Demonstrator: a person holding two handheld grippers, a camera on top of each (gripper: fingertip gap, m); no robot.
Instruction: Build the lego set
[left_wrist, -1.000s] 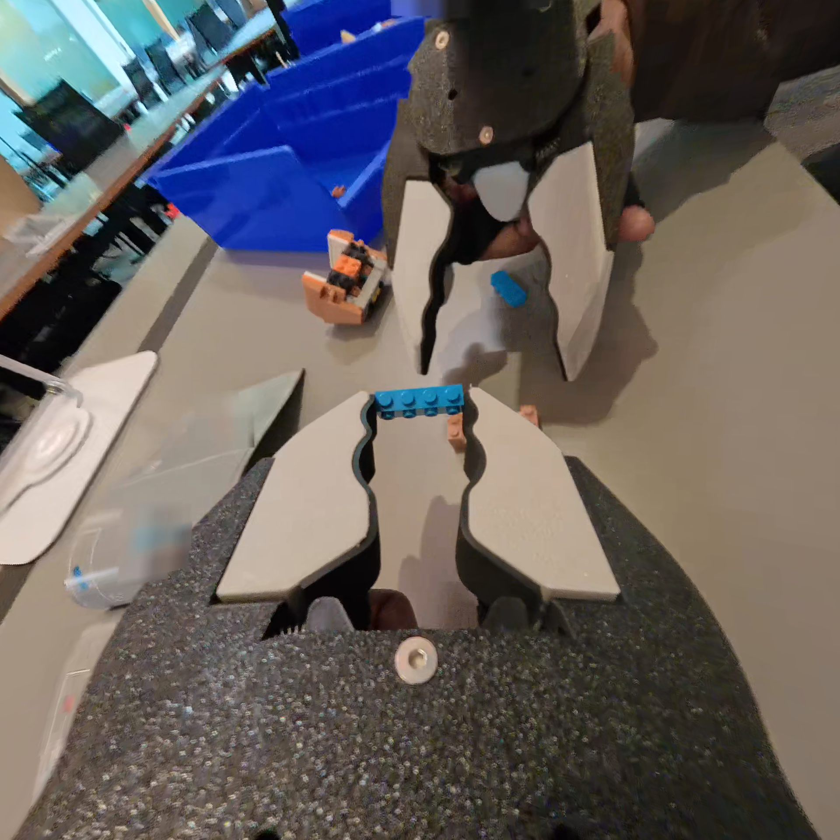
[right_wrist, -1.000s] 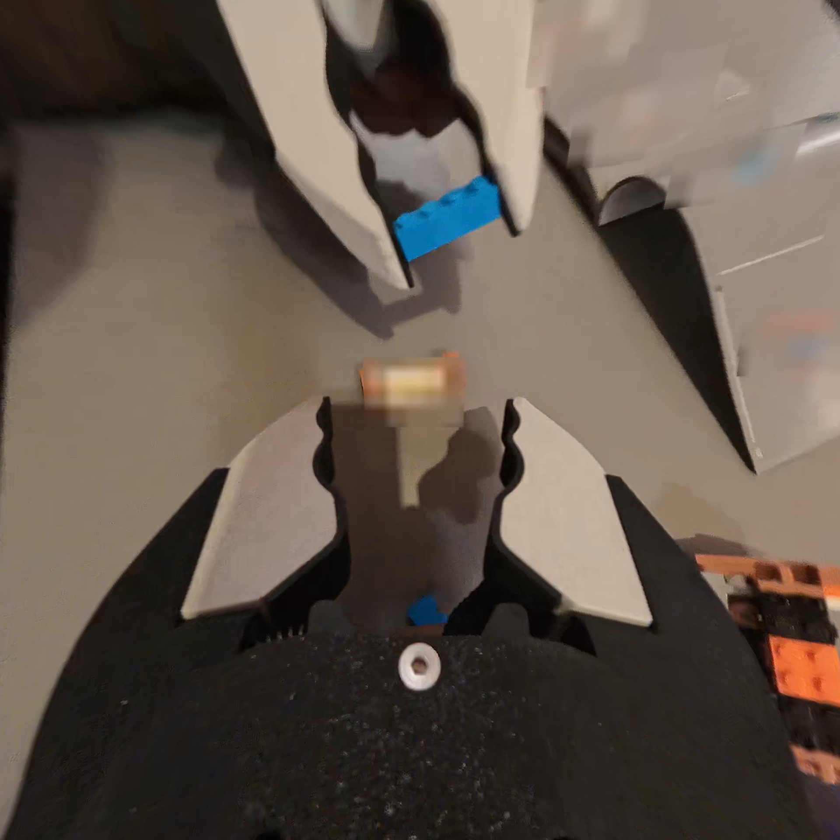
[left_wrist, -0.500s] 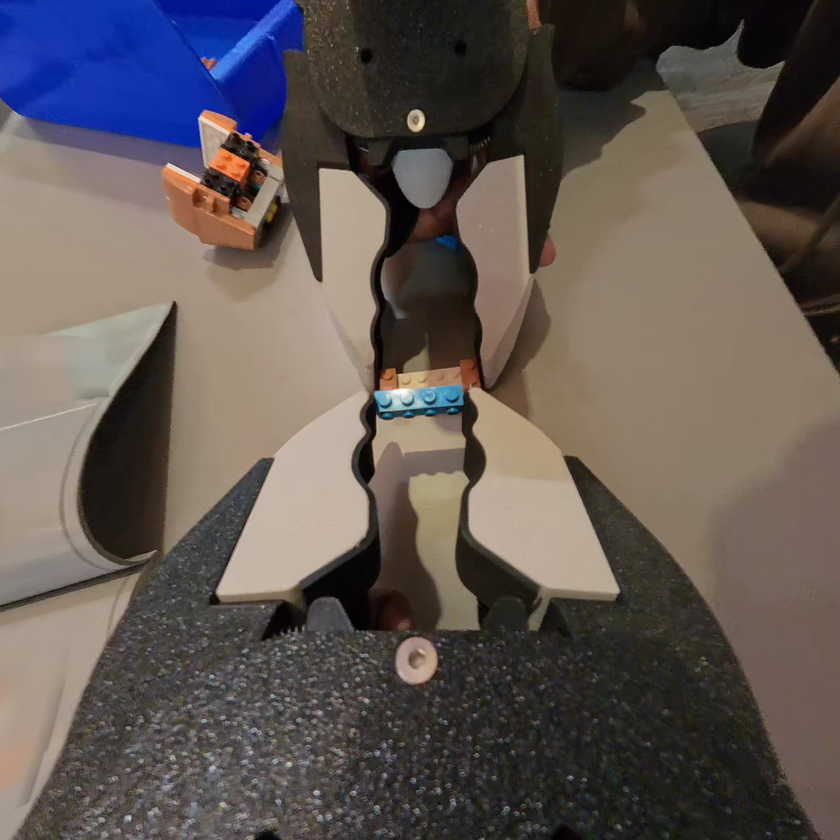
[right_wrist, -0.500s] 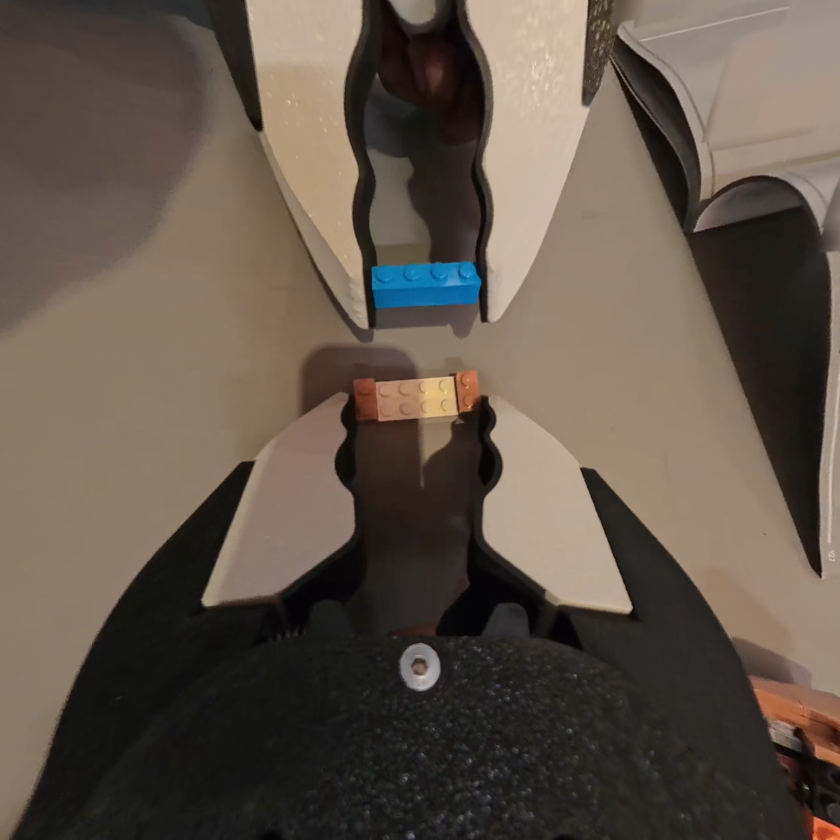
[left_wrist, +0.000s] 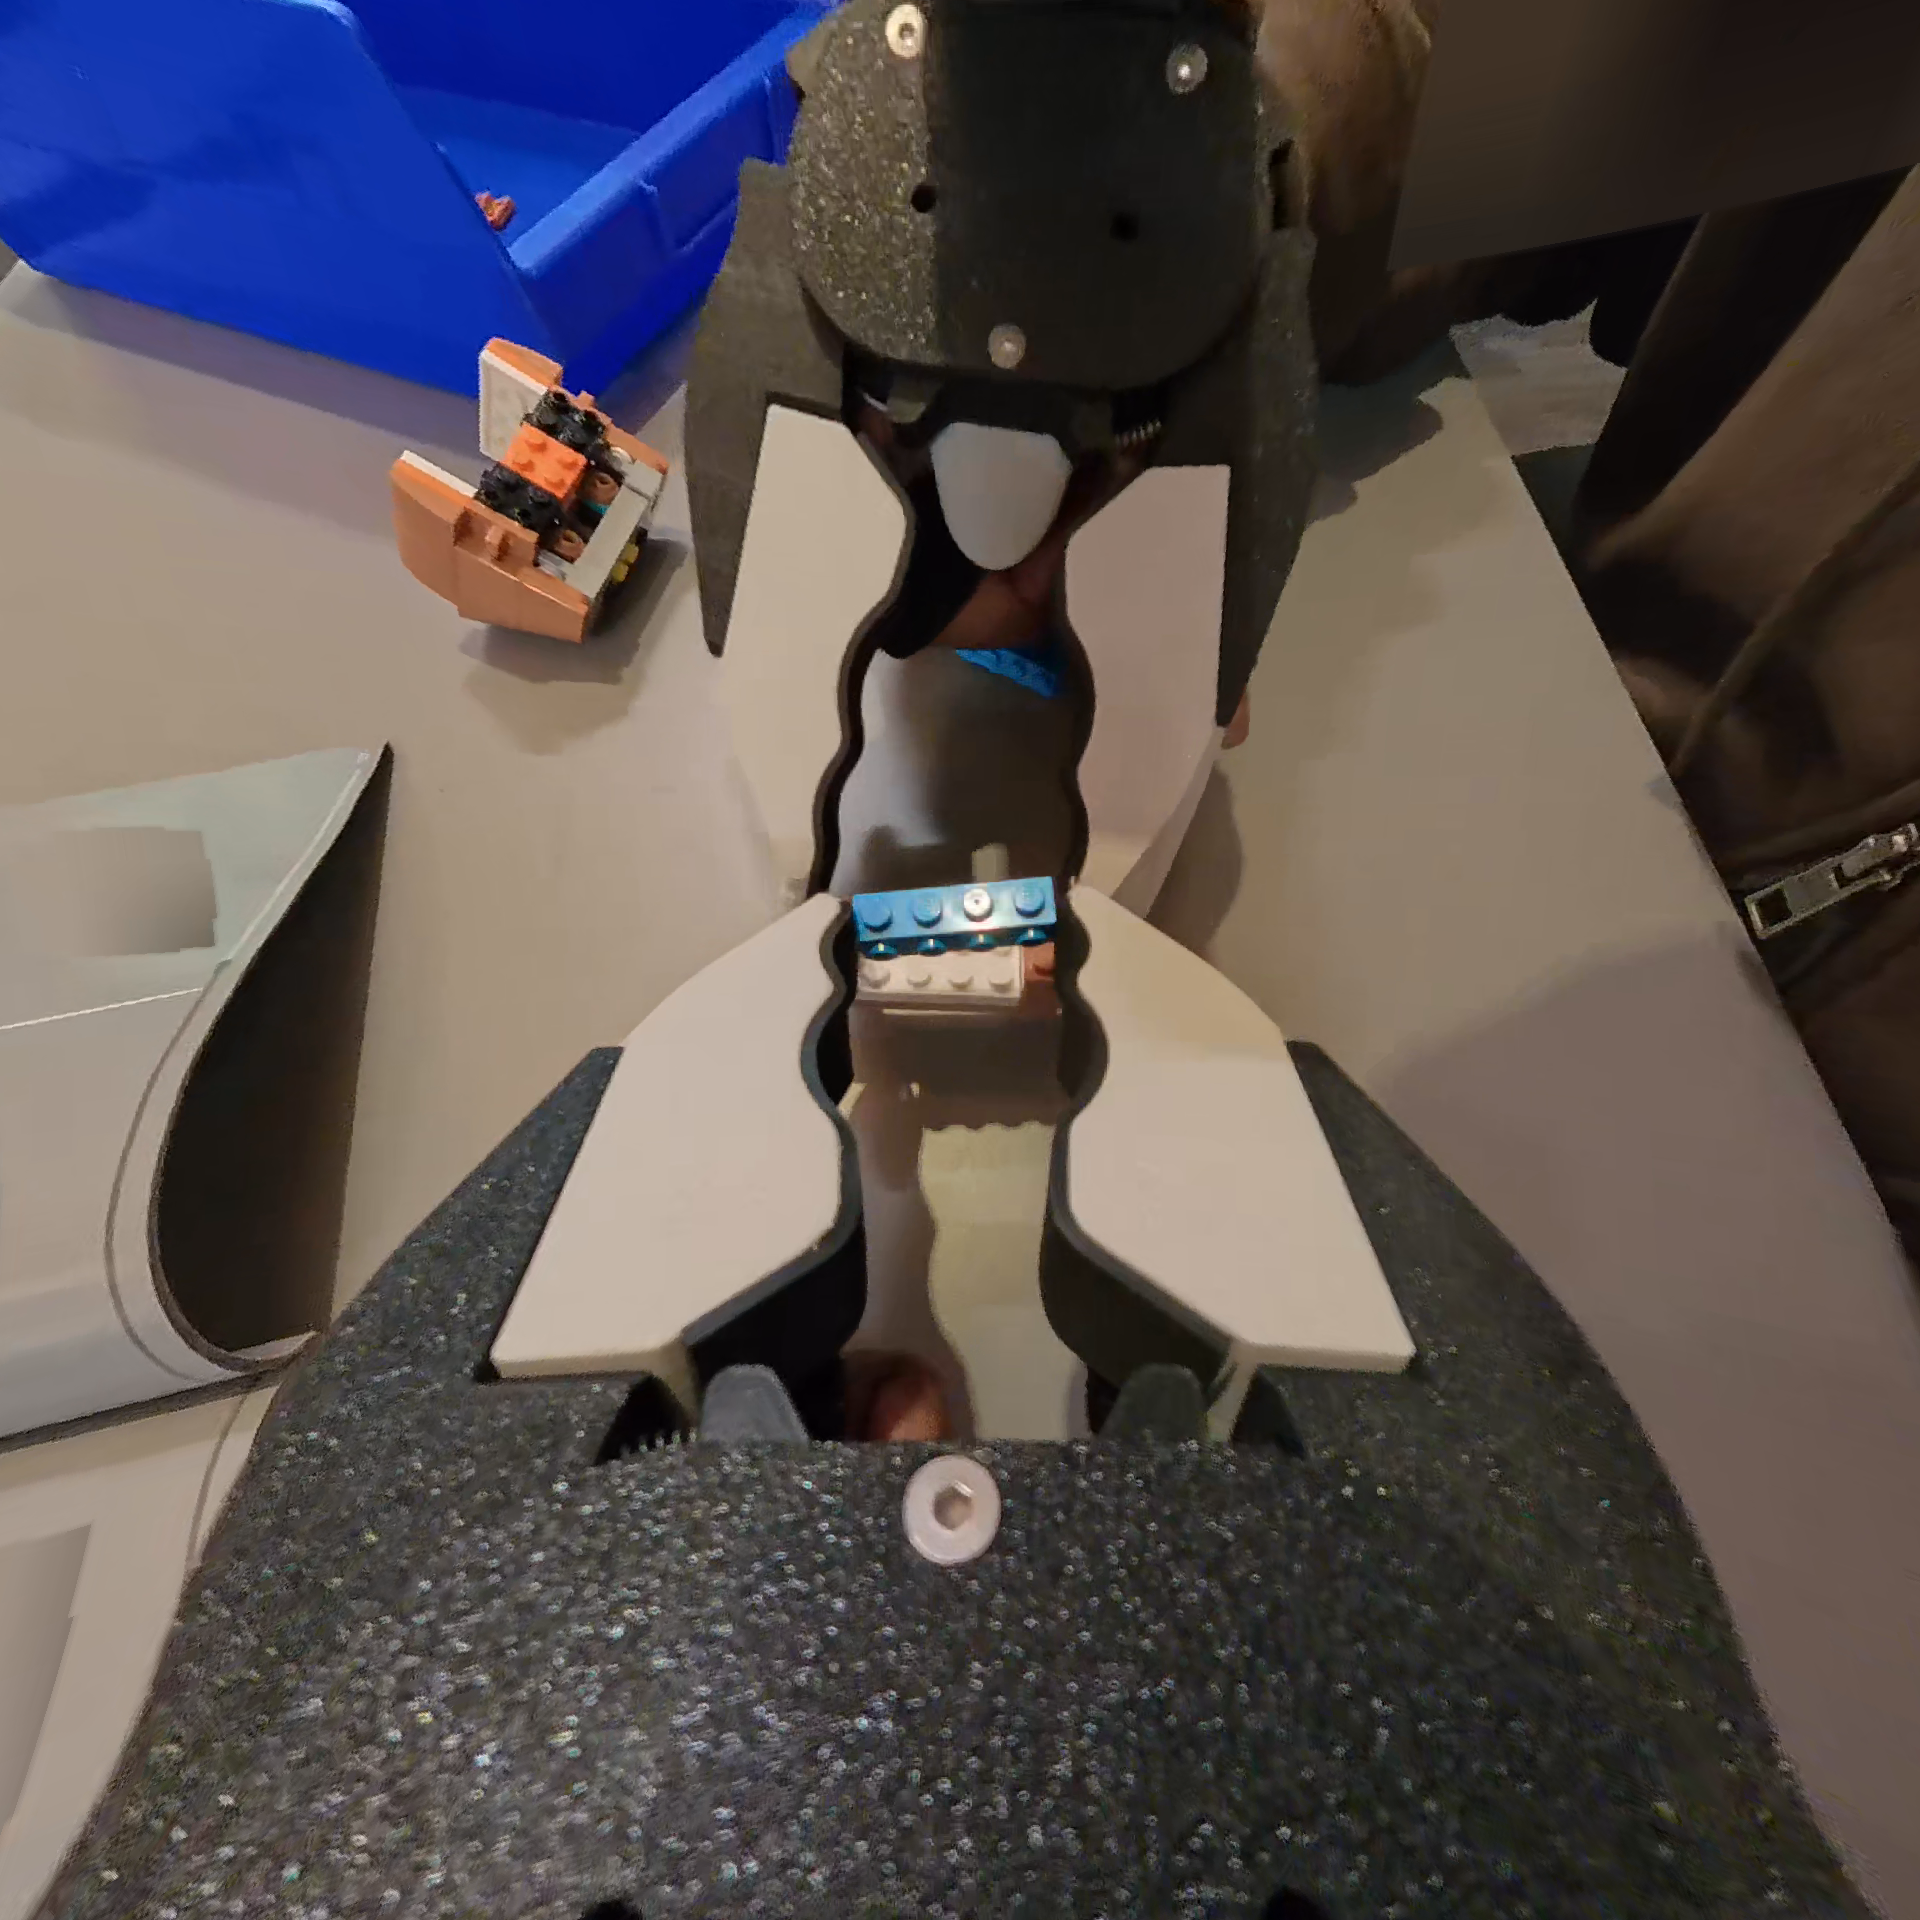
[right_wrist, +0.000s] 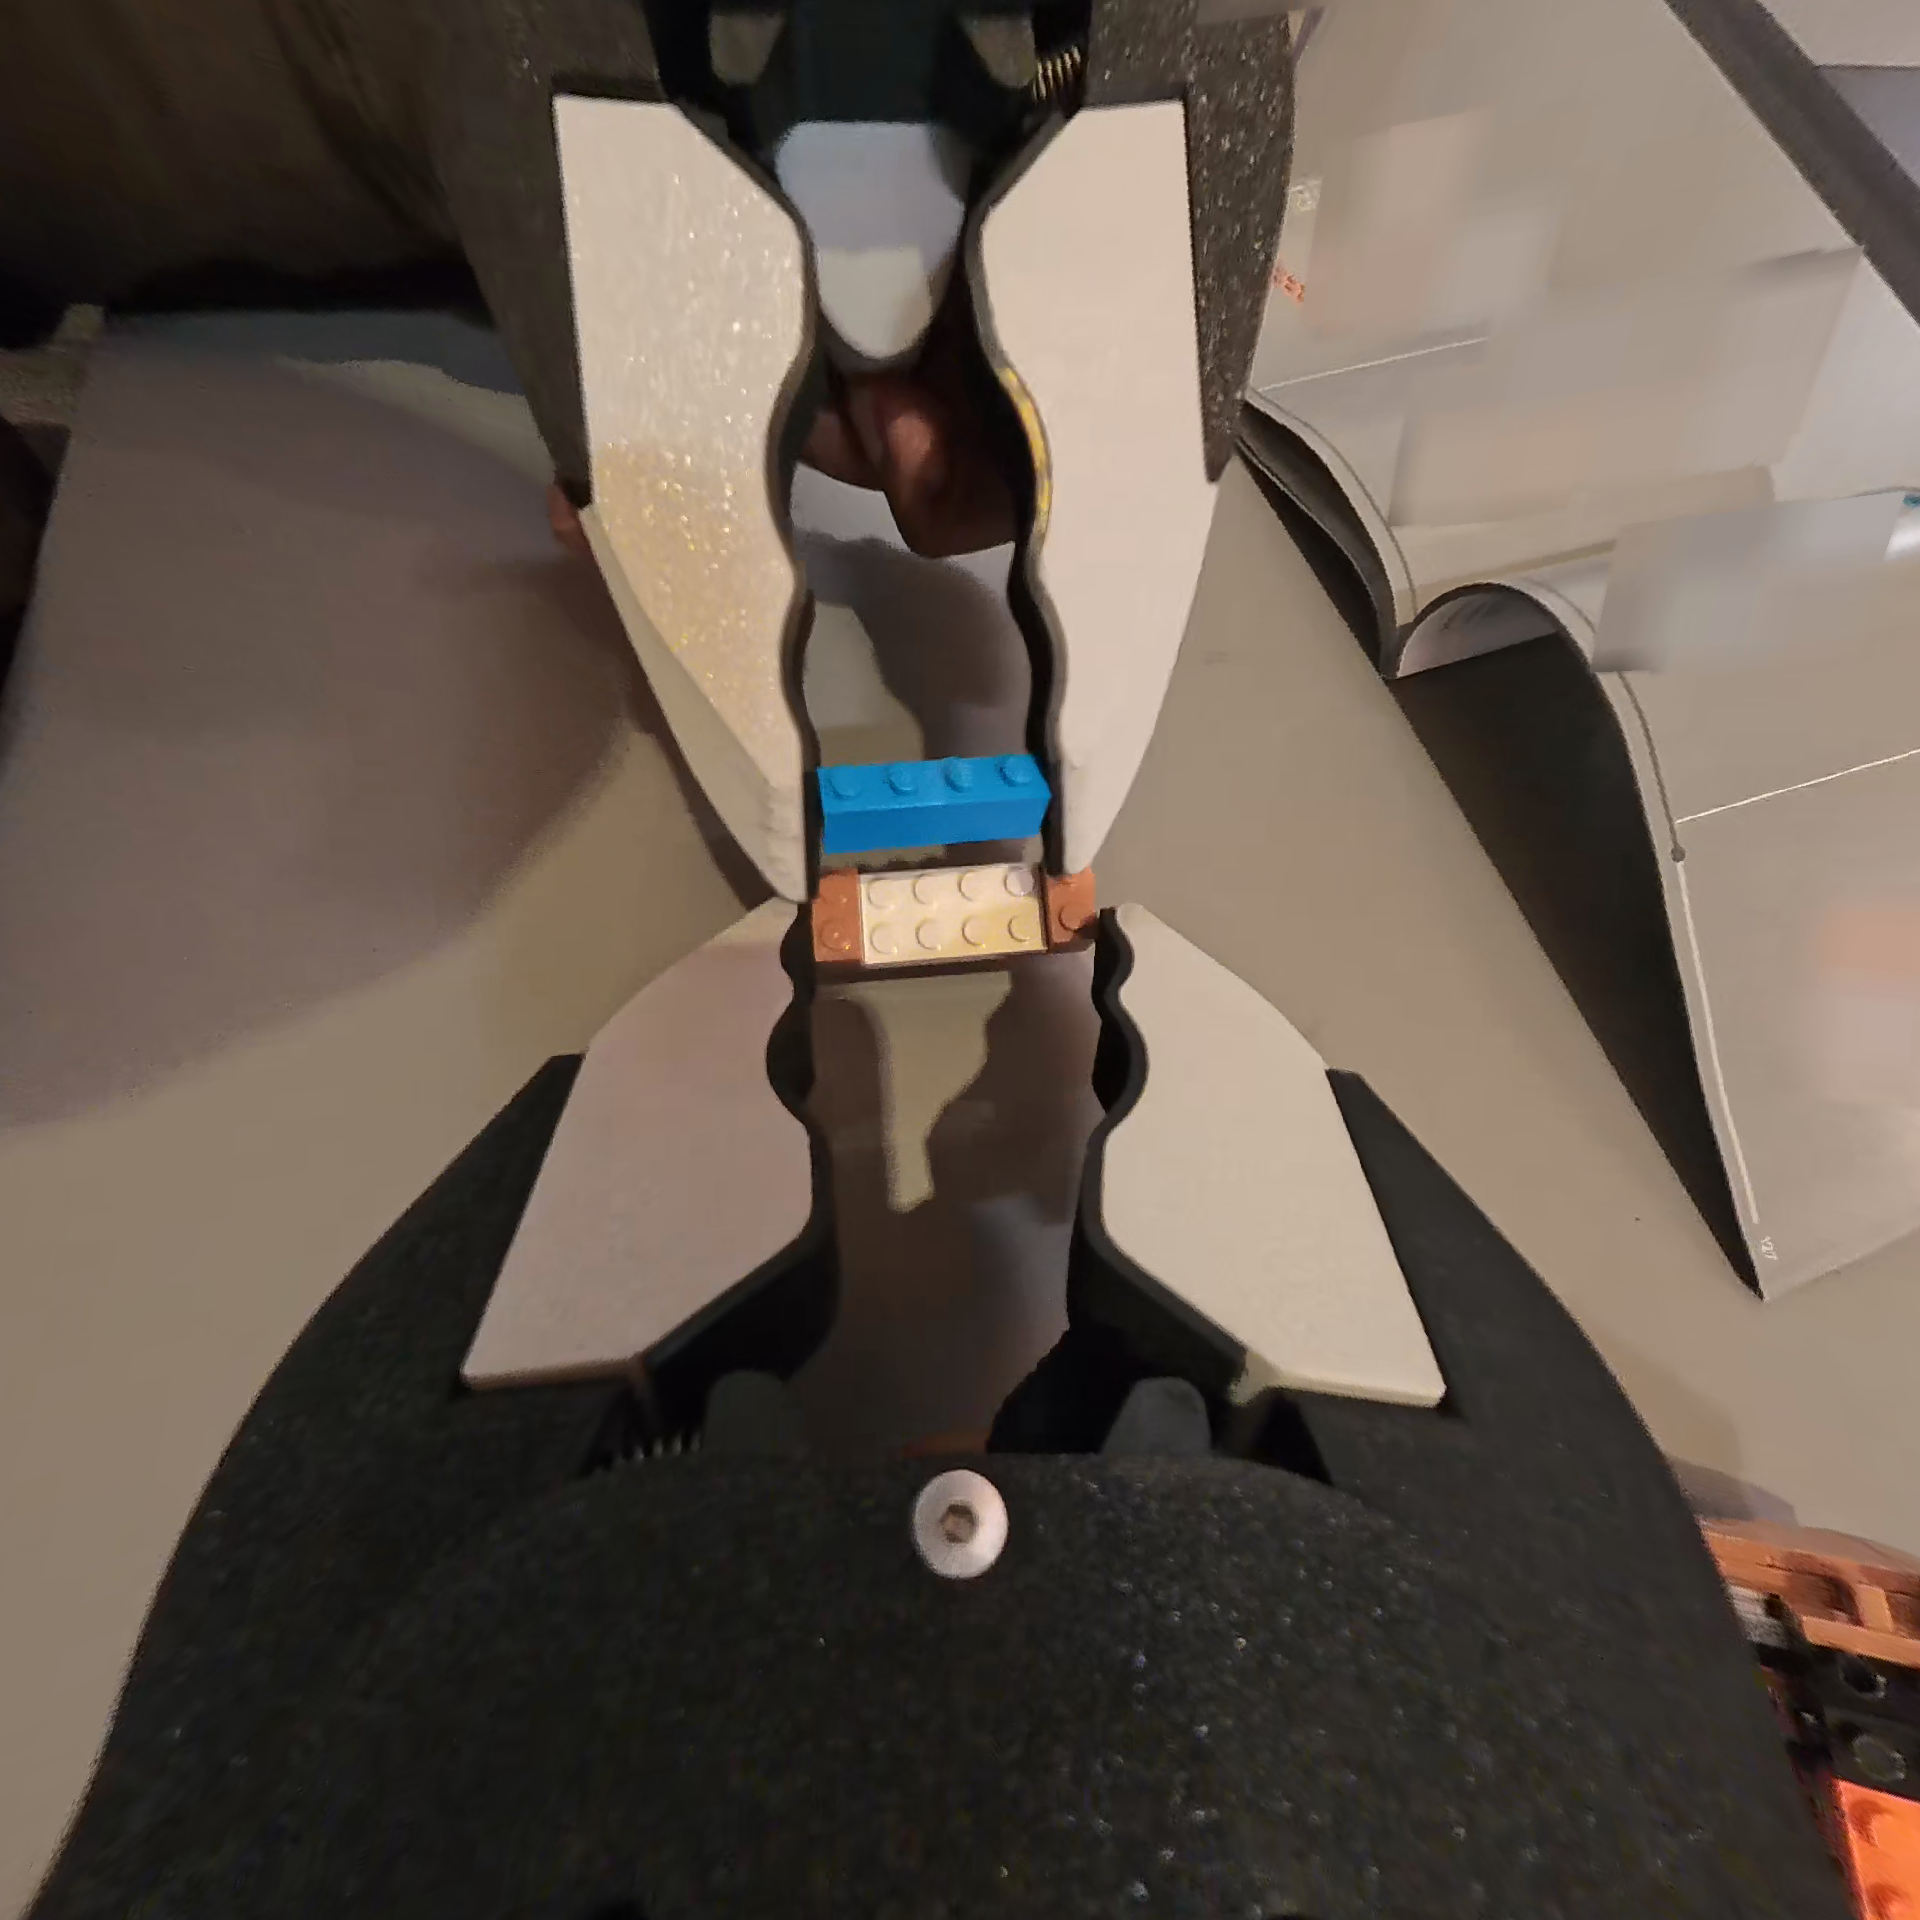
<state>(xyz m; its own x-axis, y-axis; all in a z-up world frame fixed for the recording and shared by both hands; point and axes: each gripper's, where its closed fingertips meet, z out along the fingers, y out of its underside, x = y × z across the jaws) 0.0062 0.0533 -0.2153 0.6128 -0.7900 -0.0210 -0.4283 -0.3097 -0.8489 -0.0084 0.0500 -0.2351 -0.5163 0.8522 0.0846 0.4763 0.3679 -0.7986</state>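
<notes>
Vs 0.5 s ago: the two grippers have closed the gap, tips now meeting over the tabletop (left_wrist: 1558, 1091). The blue 1x4 brick (left_wrist: 954, 916) held by the left gripper (left_wrist: 954, 935) now sits directly against the far edge of the brown-and-white plate assembly (right_wrist: 951, 912); in the earlier right wrist view a clear strip of tabletop separated them. In the left wrist view the blue brick overlaps the upper edge of the assembly; whether studs are engaged cannot be told.

Left gripper: jaws narrow, clamped on the ends of the blue brick. Right gripper (right_wrist: 951, 925): jaws narrow, clamped on the brown end pieces of the assembly, white 2x4 plate facing up.

Elsewhere: partly built brown/orange/black lego model (left_wrist: 530, 499) sits on the tabletop beside the blue bin (left_wrist: 312, 177), well apart from the grippers. A second small blue piece (left_wrist: 1013, 665) lies behind the right gripper's fingers, mostly hidden. Open instruction booklet (right_wrist: 1558, 675) lies to one side, pages partly mosaicked.

Hidden/cut off: underside of the assembly is not visible. The lego model is clipped at the right wrist view's lower right corner. Blue bin contents are mostly out of frame.
</notes>
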